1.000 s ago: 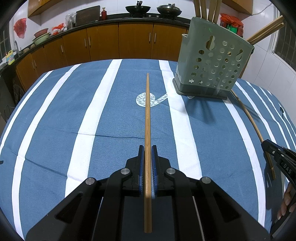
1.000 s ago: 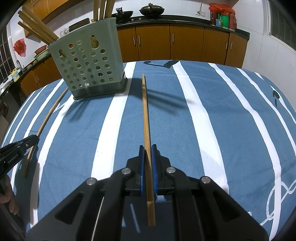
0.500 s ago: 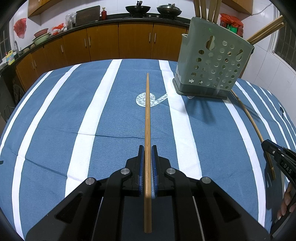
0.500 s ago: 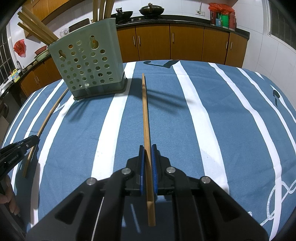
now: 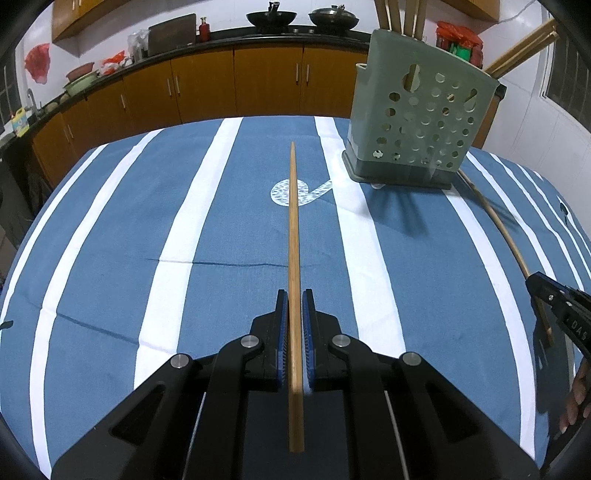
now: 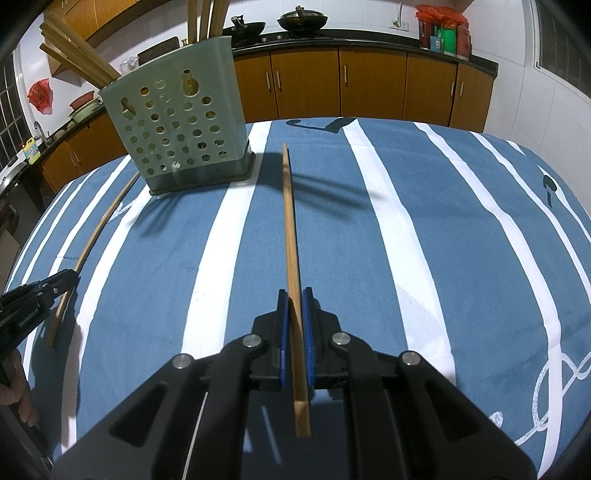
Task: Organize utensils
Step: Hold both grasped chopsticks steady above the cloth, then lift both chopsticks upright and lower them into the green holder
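My left gripper is shut on a wooden chopstick that points straight ahead over the striped cloth. My right gripper is shut on another wooden chopstick, also pointing ahead. A green perforated utensil holder stands at the far right in the left wrist view and at the far left in the right wrist view; several chopsticks stick out of its top. A loose chopstick lies on the cloth between the grippers; it also shows in the right wrist view.
The table carries a blue cloth with white stripes. Brown kitchen cabinets and a counter with woks run behind it. The other gripper's tip shows at each view's edge.
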Available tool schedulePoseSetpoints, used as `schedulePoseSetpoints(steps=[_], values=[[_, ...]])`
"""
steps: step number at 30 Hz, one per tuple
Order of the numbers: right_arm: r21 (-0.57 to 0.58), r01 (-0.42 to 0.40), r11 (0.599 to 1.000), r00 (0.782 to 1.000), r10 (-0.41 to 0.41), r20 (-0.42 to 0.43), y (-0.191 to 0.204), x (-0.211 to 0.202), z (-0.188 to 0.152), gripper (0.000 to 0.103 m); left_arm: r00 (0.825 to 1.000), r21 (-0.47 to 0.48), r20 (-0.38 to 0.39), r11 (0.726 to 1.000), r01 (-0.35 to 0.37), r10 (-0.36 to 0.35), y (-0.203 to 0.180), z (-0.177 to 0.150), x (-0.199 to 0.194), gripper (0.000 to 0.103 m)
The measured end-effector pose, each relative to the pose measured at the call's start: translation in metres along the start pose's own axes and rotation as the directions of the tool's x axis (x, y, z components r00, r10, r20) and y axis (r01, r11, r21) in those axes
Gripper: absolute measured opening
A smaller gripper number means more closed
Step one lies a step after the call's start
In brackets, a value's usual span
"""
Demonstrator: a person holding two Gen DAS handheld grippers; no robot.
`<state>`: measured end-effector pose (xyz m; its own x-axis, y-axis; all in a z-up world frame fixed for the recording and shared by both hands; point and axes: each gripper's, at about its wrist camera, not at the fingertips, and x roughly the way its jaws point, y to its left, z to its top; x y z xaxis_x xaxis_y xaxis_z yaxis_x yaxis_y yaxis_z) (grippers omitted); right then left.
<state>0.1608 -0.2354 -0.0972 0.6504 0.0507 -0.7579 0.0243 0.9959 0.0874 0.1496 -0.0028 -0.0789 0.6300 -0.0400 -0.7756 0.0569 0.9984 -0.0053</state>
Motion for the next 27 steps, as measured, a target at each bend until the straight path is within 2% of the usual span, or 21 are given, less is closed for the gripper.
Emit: schedulePoseSetpoints(steps=[8,14,19,27], values=[[0.003,-0.002,1.0,1.0,0.002,0.004,0.001,-0.003,0.0,0.009,1.0,0.003,-0.007,1.0,0.01,-0.01,0.002,0.002,0.0,0.008],[0.008,-0.007,1.0,0.999,0.007,0.049,0.0,-0.017,0.008,0.009,0.999,-0.009,0.029,1.0,0.015,-0.014,0.009,0.009,-0.012,0.008],[0.009,-0.009,1.0,0.993,0.008,0.117,-0.003,-0.04,0.02,0.009,0.995,-0.026,0.097,0.999,0.028,-0.026,0.014,0.025,-0.034,0.008],[0.018,-0.021,1.0,0.965,0.016,0.26,-0.012,-0.083,0.051,0.008,0.966,-0.049,0.254,0.996,0.07,-0.055,0.023,0.06,-0.082,0.008]])
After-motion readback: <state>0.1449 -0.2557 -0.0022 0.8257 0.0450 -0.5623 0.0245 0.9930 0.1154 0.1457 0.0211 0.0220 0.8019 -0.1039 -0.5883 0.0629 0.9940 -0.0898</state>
